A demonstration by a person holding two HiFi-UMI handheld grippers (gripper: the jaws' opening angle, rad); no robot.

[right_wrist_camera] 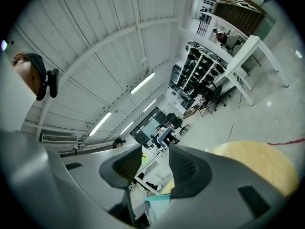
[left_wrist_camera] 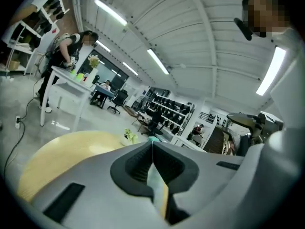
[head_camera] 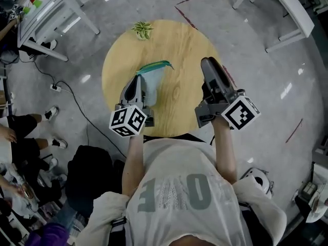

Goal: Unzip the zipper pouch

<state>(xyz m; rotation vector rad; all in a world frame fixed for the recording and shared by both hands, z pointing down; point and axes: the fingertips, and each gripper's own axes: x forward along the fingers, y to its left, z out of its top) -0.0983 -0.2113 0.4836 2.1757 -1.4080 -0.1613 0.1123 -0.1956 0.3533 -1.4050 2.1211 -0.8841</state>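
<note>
Our left tongs (head_camera: 139,80) pinch the translucent, teal-edged zipper pouch (head_camera: 155,72) on the round wooden tabletop (head_camera: 184,45); right tongs (head_camera: 207,64) gape empty.

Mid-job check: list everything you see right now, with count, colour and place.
table: one, round, light wood, in front of the person
pouch: one, teal and pale blue, over the table's left half, clamped in the left tool
plant: one, small, green, at the table's far edge
white tables: two, on the grey floor, far left and far right
cable: one, black, on the floor left of the table
left tool: one, grey, shut on the pouch
right tool: one, grey, open and empty, over the table's right side
</note>
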